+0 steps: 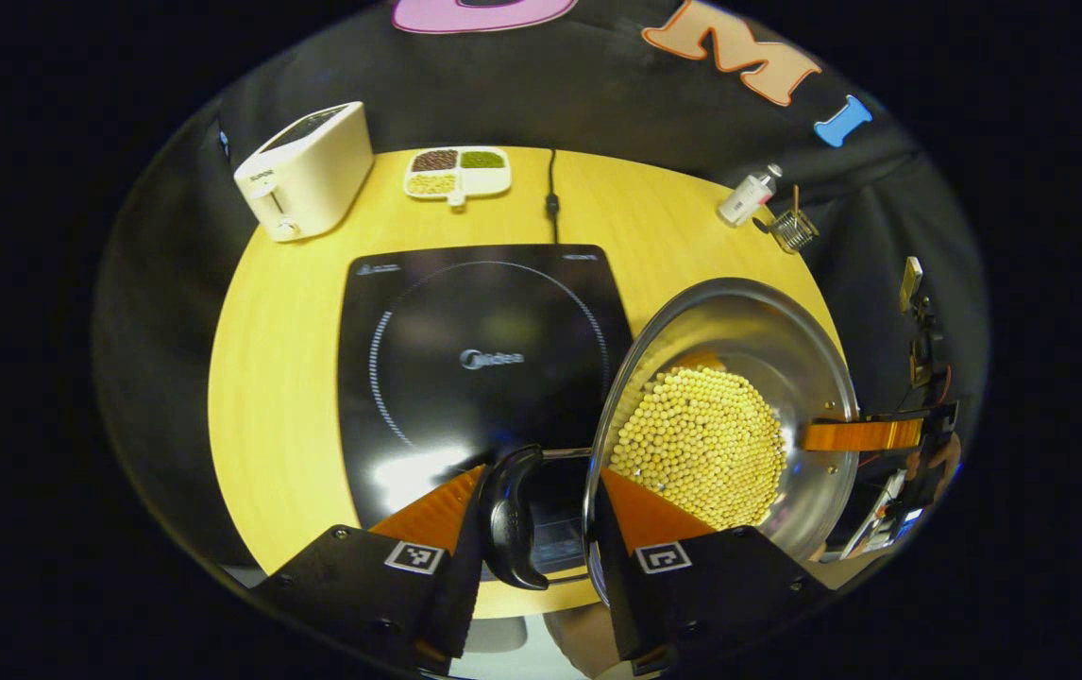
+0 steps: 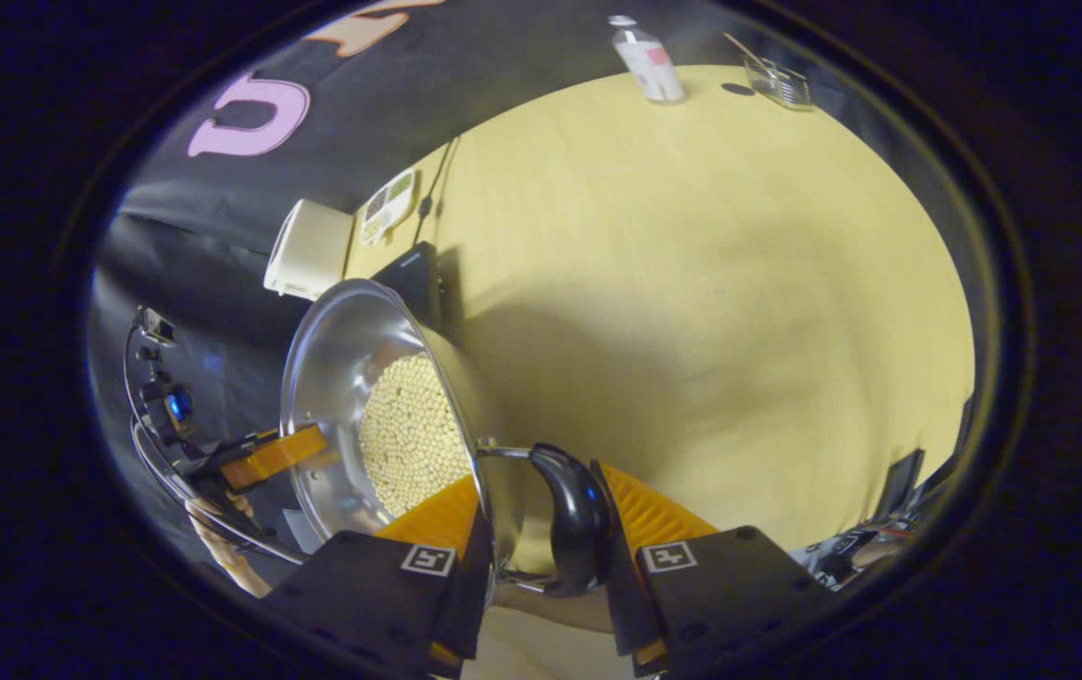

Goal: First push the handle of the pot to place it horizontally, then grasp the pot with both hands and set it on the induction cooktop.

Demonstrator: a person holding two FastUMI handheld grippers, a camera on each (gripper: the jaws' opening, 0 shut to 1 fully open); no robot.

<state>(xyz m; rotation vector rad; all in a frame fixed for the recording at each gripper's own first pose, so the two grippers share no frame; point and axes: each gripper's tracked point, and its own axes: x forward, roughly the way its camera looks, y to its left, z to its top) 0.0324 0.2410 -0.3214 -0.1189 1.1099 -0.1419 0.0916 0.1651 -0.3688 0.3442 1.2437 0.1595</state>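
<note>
in the left gripper view, a toaster (image 1: 305,170) sits at the table's (image 1: 258,378) far left, then the induction cooktop (image 1: 475,359). the left gripper (image 1: 533,505) clamps the pot's (image 1: 786,340) black side handle (image 1: 511,519), one finger inside the rim. the pot, holding pale beans (image 1: 701,444), hangs just right of the cooktop. the right gripper (image 2: 541,510) clasps the opposite handle (image 2: 574,515).

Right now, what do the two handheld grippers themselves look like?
Left gripper and right gripper match: each has a black angular body with visible screws, a small square black-and-white marker tag on each finger base, and ribbed pads. Behind the far gripper in each view hang dark cabling and electronics.
</note>
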